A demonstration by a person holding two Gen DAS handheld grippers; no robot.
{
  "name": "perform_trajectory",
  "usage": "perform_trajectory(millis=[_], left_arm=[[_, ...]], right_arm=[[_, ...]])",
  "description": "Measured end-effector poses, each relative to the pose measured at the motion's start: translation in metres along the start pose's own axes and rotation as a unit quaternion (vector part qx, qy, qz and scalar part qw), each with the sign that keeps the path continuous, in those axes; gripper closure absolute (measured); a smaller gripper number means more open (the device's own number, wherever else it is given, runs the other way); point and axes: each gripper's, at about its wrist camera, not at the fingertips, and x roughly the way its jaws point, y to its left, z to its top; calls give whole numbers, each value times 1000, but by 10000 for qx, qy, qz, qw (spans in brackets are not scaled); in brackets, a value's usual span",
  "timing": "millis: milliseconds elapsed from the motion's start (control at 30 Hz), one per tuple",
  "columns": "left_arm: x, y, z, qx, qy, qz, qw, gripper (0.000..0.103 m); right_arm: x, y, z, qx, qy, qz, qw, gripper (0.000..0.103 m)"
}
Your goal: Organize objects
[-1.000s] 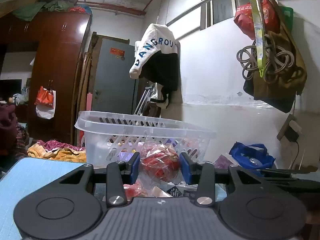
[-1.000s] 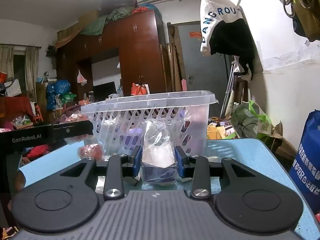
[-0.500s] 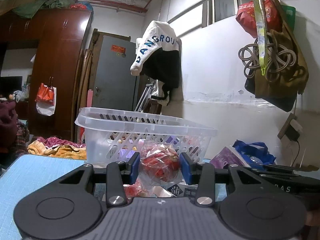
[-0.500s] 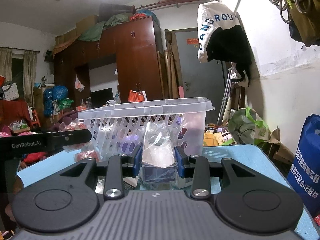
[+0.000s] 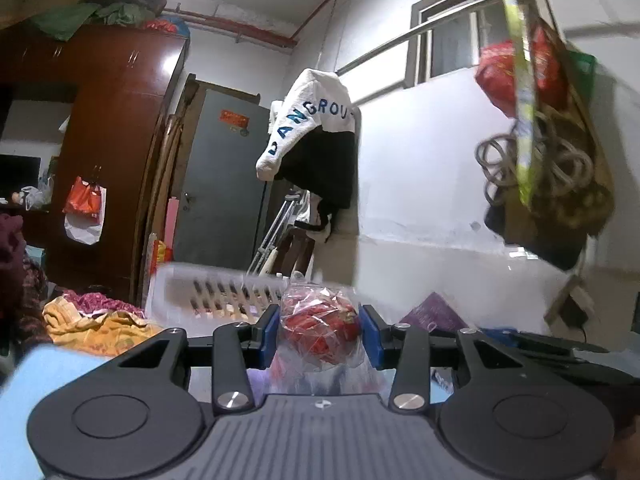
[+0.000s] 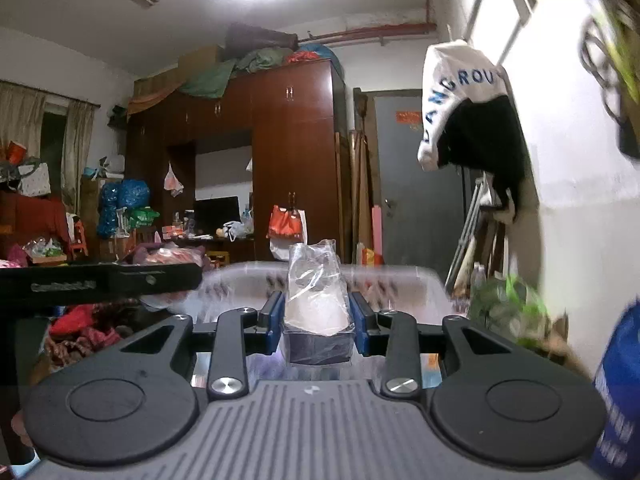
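My left gripper [image 5: 319, 334] is shut on a clear plastic bag with red contents [image 5: 320, 326], held above the blue table. My right gripper [image 6: 316, 326] is shut on a dark blue box wrapped in a clear bag [image 6: 318, 312]. Just beyond both stands a white slotted plastic basket [image 5: 208, 286], whose rim [image 6: 400, 272] now lies at about the height of the held things. In the right wrist view the left gripper's black arm [image 6: 100, 282] crosses the left side, with its red bag [image 6: 172, 258] showing behind it.
A blue mat [image 5: 48, 364] covers the table. Clothes [image 5: 92, 316] lie heaped at the left. A purple packet [image 5: 434, 314] and a blue bag [image 6: 618, 392] sit to the right by the white wall, where a jacket [image 5: 320, 160] and bags [image 5: 548, 160] hang.
Both grippers have risen with their loads. The basket has dropped lower in both views, so the held bags now stand level with its rim instead of in front of its wall.
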Motion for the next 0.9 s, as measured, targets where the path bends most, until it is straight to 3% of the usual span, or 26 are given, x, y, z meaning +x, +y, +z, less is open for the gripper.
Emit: perform_trajectory(millis=[133,200,267,300,333,433,533,633,700,833,900], left_arm=[[43,19,36,-359,421,165,9983,57],[65,25,42,-368,749,231,9962,50],[81,32,40,-443,983,302,9937,14],[88,35,38,-462,1103,378,9921,11],[91,36,37,-452,1177,477,9909,11],[71,37,32,-418,1045,460,9926,11],[29,29,22,-97,791,514,9955,11],[1,23,0,156,1000,447,9939,11],[-1,21,-15,224,1227,467,9911,11],[8,15,-36,325,1416,460,9883,11],[16,13,-44,372,1530,494,9863,12]], right_arm=[[59,-13,26,-98,547,-120,9984,64],[81,-17,26,-81,795,-40,9968,62],[92,-14,24,-254,886,-274,9954,41],[93,-12,23,-321,887,-403,9947,14],[87,-10,22,-327,816,-434,9952,0],[49,-13,20,-177,490,-161,9985,0],[16,-23,6,-4,468,-32,9989,0],[14,-42,-20,294,1136,-202,9929,0],[19,-54,-39,664,1754,-351,9816,0],[15,-61,-58,1103,1775,304,9774,0],[19,-56,-62,1114,1778,451,9767,8]])
